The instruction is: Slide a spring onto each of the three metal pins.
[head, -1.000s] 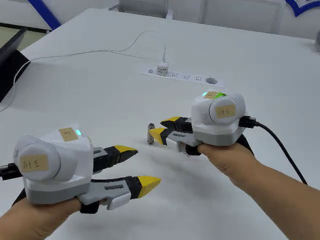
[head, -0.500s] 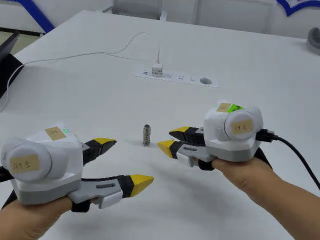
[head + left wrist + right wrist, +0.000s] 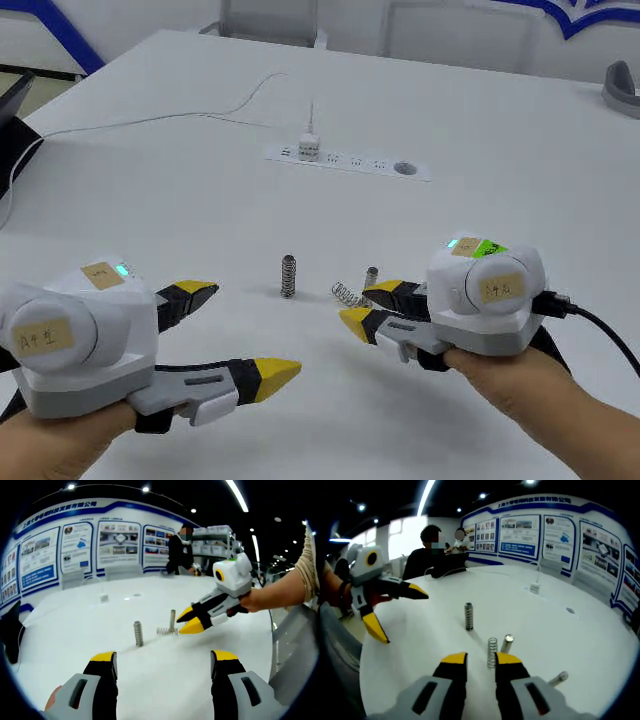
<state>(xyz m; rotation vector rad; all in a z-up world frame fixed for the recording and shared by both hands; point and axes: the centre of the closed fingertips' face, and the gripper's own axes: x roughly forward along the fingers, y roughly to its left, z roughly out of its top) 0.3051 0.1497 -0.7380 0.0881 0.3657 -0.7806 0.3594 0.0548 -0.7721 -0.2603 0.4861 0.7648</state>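
We hold the right gripper (image 3: 355, 303) low over the white desk (image 3: 180, 200), its jaws a small gap apart with nothing between them. Just ahead of its tips the loose spring (image 3: 345, 293) lies on its side on the desk (its near end comes almost to one jaw tip, though we cannot tell whether they touch). Right beside that spring, a little farther from the gripper, a bare pin (image 3: 372, 275) stands upright. Farther ahead and a shade to the gripper's left, the sprung pin (image 3: 468, 616) stands upright with a spring already round its shaft. In the right gripper view a third pin (image 3: 559, 678) sits close off the right jaw, bare. We cannot tell whether it stands or lies.

We hold the left gripper (image 3: 250, 330) just above the desk, its jaws spread wide and empty. Seen from it, the sprung pin is ahead and slightly left of the midline. The loose spring and bare pin are a little beyond it to the right, with the right gripper's tips reaching in beside them. Well beyond both grippers a power strip (image 3: 345, 160) lies on the desk with a charger (image 3: 309, 150) plugged into it.
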